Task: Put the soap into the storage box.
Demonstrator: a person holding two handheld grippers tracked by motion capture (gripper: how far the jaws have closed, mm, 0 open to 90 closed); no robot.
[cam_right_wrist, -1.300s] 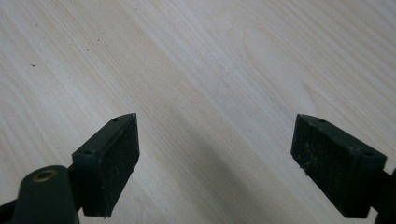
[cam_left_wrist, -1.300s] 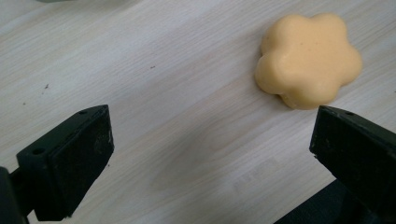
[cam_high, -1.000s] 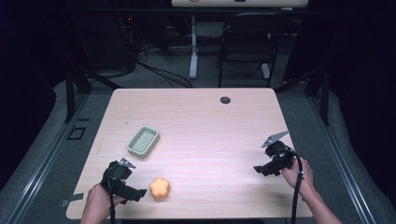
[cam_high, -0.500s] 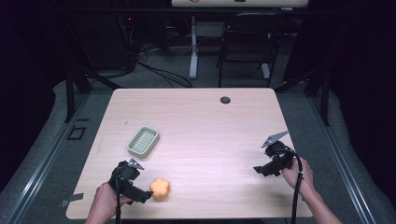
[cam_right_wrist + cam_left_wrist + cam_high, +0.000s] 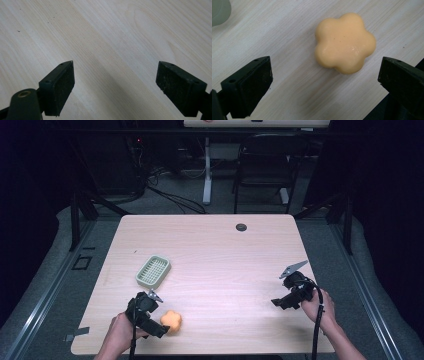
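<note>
Approach step, judged. Left claw (image 5: 324, 82) released, straddling flower-shaped orange soap (image 5: 345, 42) at lower left of worktop (image 5: 225, 255). Next: lower, clench. Right claw (image 5: 115, 85) released, idle.

Chair (image 5: 263, 157) behind table (image 5: 215, 250)

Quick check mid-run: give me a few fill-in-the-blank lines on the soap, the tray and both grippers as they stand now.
1. The orange flower-shaped soap bar lies ahead of the left gripper, whose jaws are ____.
2. The pale green slotted soap tray holds ____.
3. The right gripper has only bare ____ between its open jaws.
4. The small round black disc sits near the table's ____ edge.

Missing words: open; nothing; wood; far
</note>
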